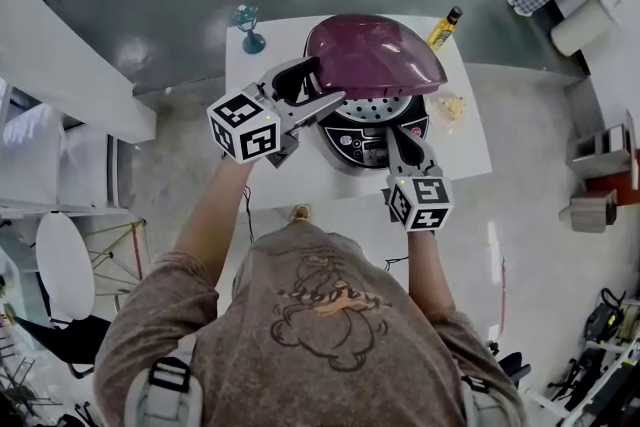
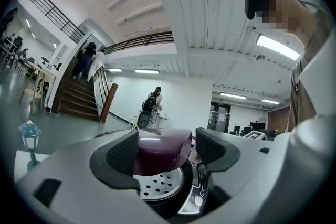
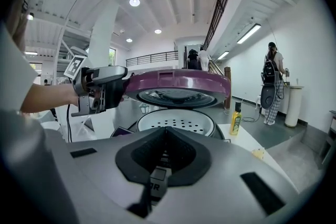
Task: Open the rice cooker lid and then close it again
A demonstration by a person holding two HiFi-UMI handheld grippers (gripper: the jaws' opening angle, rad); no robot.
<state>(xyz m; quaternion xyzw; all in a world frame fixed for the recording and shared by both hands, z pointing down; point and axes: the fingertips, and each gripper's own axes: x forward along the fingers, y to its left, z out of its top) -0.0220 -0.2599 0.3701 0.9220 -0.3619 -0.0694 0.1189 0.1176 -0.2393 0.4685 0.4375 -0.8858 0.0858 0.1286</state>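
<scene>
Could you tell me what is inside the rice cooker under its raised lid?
Under the purple lid, a white perforated steamer tray sits in the rice cooker; anything beneath it is covered.

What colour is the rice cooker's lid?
Dark purple; the lid shows best in the head view.

Glossy purple plastic lid point(image 1: 375, 55), matt grey left tongs point(image 2: 168, 149), ribbed black pads point(image 2: 123, 152), smooth white table point(image 1: 470, 145)

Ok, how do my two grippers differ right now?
The left gripper grips the purple lid; the right gripper has jaws together, empty. The left gripper is raised at the half-open lid; the right gripper sits lower by the control panel. Both face the rice cooker.
</scene>
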